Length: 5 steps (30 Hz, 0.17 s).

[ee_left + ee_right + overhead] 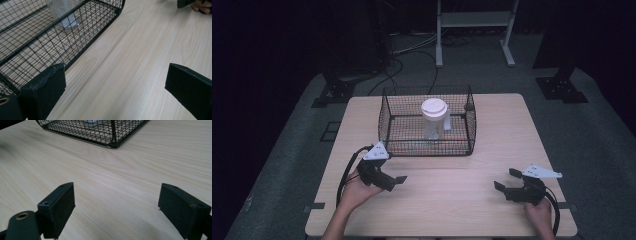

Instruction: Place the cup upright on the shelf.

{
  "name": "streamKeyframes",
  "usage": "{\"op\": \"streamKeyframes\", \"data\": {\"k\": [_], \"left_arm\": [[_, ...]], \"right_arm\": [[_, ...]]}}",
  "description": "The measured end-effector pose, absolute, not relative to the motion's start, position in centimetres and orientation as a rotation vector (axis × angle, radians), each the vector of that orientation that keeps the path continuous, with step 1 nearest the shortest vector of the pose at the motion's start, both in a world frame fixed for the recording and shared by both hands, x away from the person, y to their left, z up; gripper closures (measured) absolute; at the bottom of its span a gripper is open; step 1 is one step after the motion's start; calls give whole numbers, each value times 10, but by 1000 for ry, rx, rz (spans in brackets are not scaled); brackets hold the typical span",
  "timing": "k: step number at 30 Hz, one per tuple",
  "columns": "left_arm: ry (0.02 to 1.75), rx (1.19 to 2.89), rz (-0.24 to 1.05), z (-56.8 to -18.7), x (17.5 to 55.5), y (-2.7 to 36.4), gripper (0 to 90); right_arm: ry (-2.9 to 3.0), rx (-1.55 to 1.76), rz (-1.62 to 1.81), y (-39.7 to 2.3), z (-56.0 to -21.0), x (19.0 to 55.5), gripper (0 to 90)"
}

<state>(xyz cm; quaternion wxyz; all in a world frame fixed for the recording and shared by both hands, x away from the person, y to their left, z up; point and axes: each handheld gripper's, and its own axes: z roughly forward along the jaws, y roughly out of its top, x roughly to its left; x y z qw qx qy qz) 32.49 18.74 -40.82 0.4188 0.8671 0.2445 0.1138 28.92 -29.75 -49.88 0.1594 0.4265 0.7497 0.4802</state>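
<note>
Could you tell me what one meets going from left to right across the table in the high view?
Left tongs near the front left → black wire basket with the white lidded cup standing inside it → right tongs near the front right, all on the wooden table.

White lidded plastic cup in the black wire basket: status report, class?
Left gripper open, right gripper open, both empty. White lidded plastic cup upright inside black wire basket. Basket wall between.

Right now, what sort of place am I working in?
Probably a lab or recording setup, not a home: a bare wooden table on grey carpet, dark surroundings, loose cables on the floor behind, and a white metal stand beyond the wire basket.
</note>
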Motion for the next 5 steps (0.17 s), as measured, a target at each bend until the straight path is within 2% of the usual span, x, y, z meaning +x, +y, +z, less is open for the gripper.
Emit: {"op": "streamKeyframes", "data": {"k": [5], "left_arm": [[625,2131,298,-413,317,193,23]], "right_arm": [[2143,1219,1373,-297,-499,289,129]]}}
